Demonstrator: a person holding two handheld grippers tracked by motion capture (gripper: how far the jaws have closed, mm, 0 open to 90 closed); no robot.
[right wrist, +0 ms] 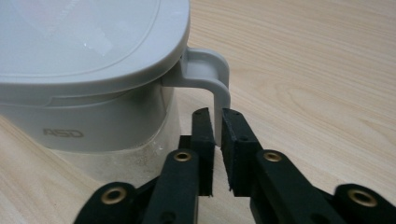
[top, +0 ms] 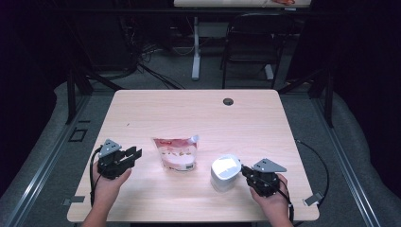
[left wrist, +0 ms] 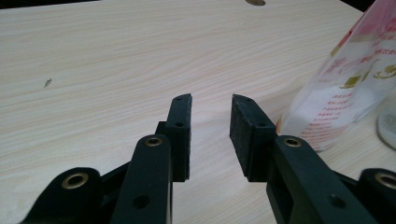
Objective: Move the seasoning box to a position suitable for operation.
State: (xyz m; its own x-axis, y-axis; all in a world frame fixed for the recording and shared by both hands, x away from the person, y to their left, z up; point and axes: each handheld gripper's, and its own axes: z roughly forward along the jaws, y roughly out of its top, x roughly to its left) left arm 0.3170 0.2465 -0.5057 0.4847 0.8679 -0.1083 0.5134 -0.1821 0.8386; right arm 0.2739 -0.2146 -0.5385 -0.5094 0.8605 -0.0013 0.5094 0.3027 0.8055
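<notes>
A: Gripping the handle (right wrist: 219,88) of the white container (top: 225,172) was what your right gripper (right wrist: 217,135) did at that moment. Its two black jaws had the thin grey handle pinched between their pads, low on the handle's upright part.

B: And where did the container stand?

A: It stood on the wooden table (top: 198,113), toward your near right side, lid on, with the handle turned toward your right hand (top: 272,201). You held the gripper (top: 249,174) just beside it, low over the tabletop.

B: What about the left gripper?

A: Your left gripper (left wrist: 211,135) had its jaws apart with only bare table between the pads; you held nothing in it. It sat in your left hand (top: 108,182) near the table's left edge.

B: Was anything close to it?

A: The clear pouch with red print (top: 175,152) stood upright between the two grippers, left of the container and apart from it. In the left gripper view the pouch (left wrist: 348,79) rose just past the right-hand jaw, and I could not tell whether it touched that jaw.
</notes>
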